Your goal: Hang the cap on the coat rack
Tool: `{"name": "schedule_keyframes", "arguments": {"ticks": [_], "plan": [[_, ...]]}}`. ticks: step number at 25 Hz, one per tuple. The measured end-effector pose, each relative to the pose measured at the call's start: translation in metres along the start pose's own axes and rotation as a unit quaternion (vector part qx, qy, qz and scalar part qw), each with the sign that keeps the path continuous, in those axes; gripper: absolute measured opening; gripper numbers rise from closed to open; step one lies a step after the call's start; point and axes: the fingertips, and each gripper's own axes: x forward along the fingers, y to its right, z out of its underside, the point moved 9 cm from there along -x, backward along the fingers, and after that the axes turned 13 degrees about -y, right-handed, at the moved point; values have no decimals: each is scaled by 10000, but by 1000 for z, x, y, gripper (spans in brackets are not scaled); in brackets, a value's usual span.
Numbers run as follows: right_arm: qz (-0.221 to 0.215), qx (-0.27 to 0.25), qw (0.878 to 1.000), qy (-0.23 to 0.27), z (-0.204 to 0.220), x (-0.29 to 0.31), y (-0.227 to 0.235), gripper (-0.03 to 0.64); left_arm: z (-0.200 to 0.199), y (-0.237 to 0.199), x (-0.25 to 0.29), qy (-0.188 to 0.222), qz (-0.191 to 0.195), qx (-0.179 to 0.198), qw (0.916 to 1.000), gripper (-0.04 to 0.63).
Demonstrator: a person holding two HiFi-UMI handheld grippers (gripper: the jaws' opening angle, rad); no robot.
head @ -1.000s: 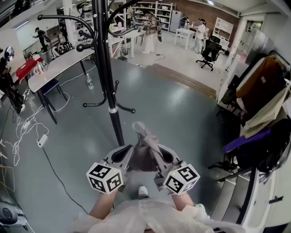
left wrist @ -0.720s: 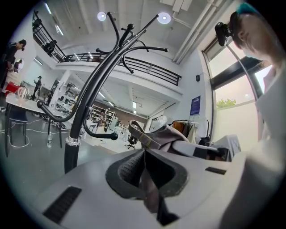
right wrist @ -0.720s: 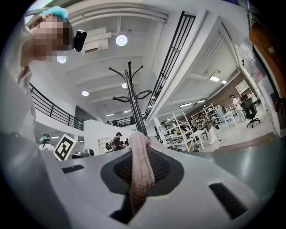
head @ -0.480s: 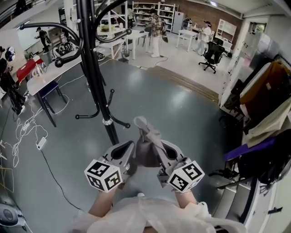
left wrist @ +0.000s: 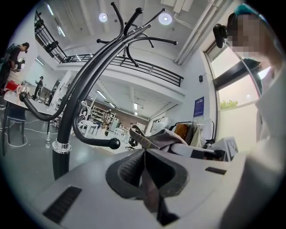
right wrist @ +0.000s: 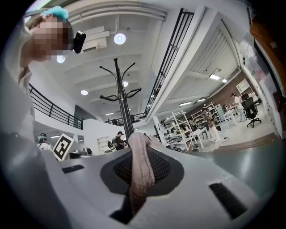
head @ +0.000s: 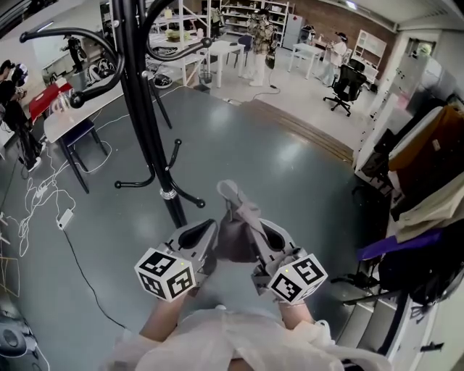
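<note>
1. Centrally, the cap [head: 235, 226] is held up between both grippers, above the grey floor [head: 290, 167].
2. Left gripper [head: 209, 239]: jaws pressed together on one edge of the cap's fabric.
3. Right gripper [head: 259, 243]: jaws pinching the opposite edge.
4. Coat rack [head: 145, 109]: upright, ahead and left of the cap, not touching it.

Glossy grey floor [head: 246, 152], white tables [head: 76, 116], distant shelving [head: 235, 10]

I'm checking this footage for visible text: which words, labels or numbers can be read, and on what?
No text here can be read.
Blue wall sign: too small and blurred to read.
Left cube, right cube: black-and-white square patterns only, no words or numbers.
</note>
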Motion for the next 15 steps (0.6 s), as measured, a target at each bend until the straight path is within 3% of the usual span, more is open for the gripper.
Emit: {"name": "schedule_keyframes", "arguments": {"ticks": [15], "plan": [[-73,83,9999,-104,5,16,-4,14,-6,-8,-5,16,22,50,10000,17]]}}
